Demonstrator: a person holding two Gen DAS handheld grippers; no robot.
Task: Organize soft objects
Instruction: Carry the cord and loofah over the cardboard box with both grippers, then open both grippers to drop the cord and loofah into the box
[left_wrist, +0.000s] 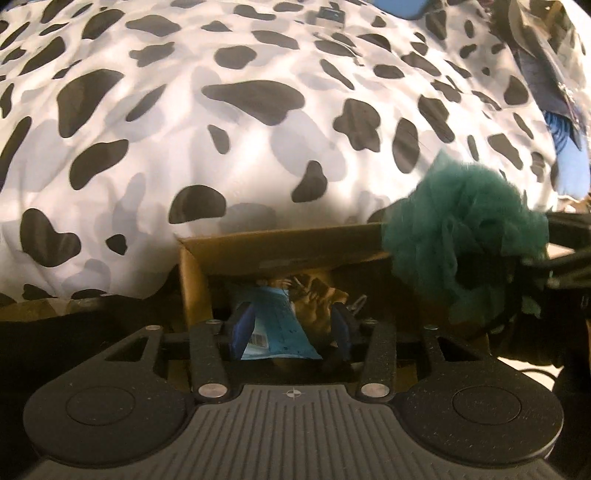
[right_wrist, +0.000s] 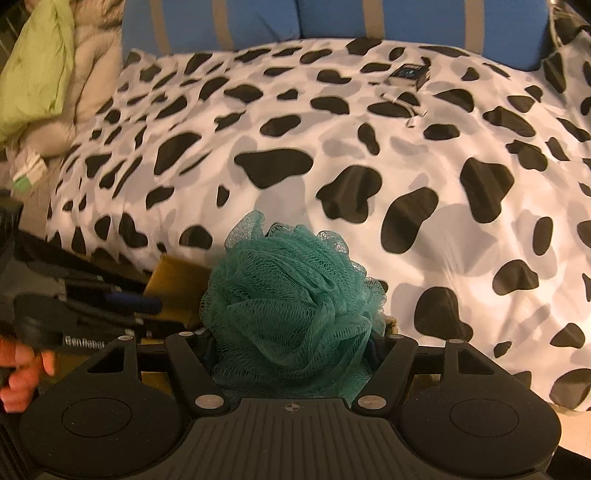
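Carrying the green mesh loofah (right_wrist: 291, 295) clamped in our right gripper (right_wrist: 291, 354), we hold it over the cardboard box's (left_wrist: 280, 247) right edge; next comes lowering and releasing. Our left gripper (left_wrist: 288, 332) pinches a blue packet (left_wrist: 273, 325) inside.

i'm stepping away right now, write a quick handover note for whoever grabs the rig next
Right gripper: shut on the teal mesh bath pouf, held above the edge of the cardboard box.
Left gripper: inside the box, jaws around a light blue packet; grip not clear.
Box sits against the cow-print duvet.
Done: pouf picked up.
Left: probably drop the pouf into the box.
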